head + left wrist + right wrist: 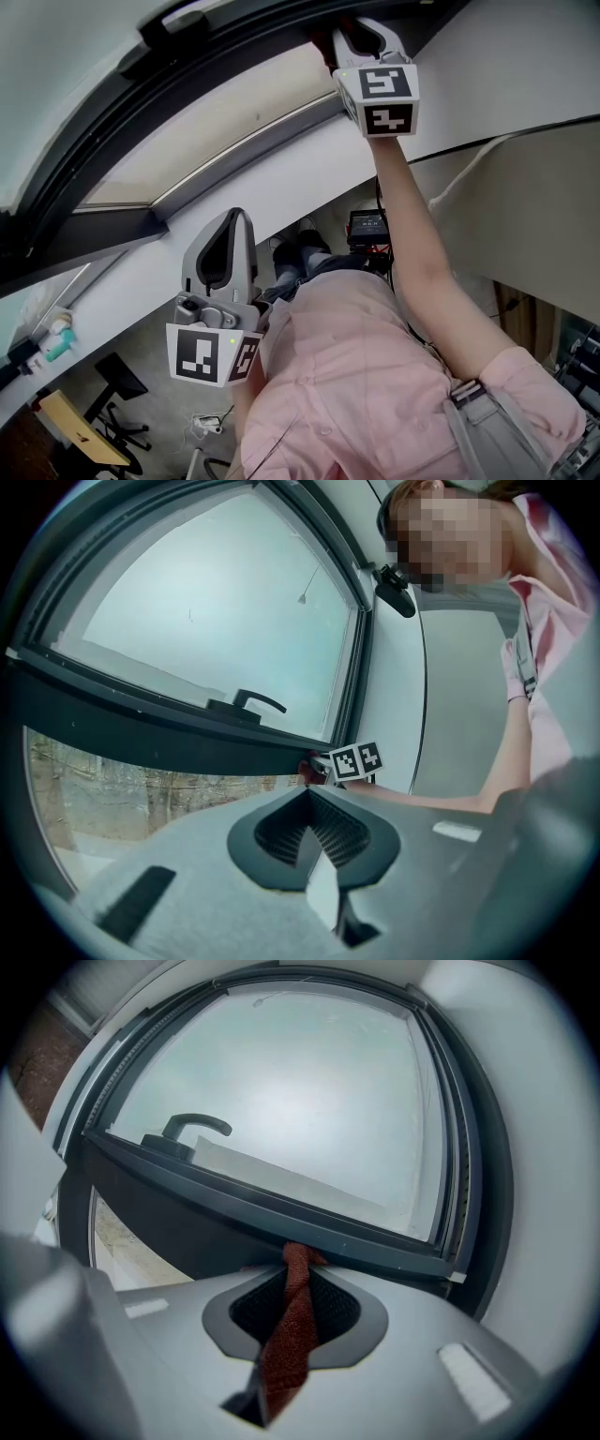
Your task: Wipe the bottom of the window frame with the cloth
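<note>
Grippers: two in all, the left gripper (307,795) low by the person's side and the right gripper (298,1262) up at the window.
Marker cubes: two, one to each gripper, the left cube (214,354) and the right cube (380,94).
Cloths: one, a red-brown cloth (286,1335), pinched in the right gripper.
Window frames: one dark window frame (309,1227), a single sash swung open.
Panes: one frosted pane (300,1091) within that sash.
Handles: one, a dark lever handle (187,1129) on the sash's lower rail.
People: one person (375,384) in a pink shirt, with one bare arm (412,244) stretched up to the frame.
</note>
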Demonstrator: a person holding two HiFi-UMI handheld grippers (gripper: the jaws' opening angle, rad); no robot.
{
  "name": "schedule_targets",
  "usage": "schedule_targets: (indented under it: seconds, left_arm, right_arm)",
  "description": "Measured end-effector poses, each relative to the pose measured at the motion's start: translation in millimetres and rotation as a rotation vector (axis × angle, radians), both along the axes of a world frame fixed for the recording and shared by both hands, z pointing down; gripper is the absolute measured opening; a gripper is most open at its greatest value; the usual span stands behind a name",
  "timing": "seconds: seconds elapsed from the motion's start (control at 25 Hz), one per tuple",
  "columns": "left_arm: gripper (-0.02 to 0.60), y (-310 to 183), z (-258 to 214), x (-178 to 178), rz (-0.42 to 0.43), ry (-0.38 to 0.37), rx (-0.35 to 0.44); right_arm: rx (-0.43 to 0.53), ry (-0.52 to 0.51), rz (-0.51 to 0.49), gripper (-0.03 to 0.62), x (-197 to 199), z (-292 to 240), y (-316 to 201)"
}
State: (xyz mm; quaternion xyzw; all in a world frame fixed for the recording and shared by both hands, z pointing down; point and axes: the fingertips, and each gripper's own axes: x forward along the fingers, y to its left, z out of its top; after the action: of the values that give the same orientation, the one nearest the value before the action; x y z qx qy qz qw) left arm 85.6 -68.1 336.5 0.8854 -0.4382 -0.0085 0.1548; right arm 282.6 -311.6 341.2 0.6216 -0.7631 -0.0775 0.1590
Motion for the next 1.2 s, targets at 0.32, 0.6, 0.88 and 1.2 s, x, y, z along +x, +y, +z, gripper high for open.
schedule_targets:
  seconds: [0.32,0.6,0.88,1.2]
  left_arm:
    - [-0.003,-3,-2,0,0.010,-0.002,0.008]
    - [-0.003,-6,-3,4,0.022,-0.001,0.012]
    - [-0.003,-9,-4,8,0.034,-0.002,0.014]
    - [-0.003,-12,-4,9,0.032,-0.003,0.013]
  right_arm:
    - [-0.003,-0.004,0.035,0.060,14,0,-5]
    - [-0.011,0.000,0.058,0.060,28,1,-9]
    - [-0.003,0.001,0.050,0.060,29,0,-7]
    - [-0.012,-0.026,0.092,0.060,45,1,-12]
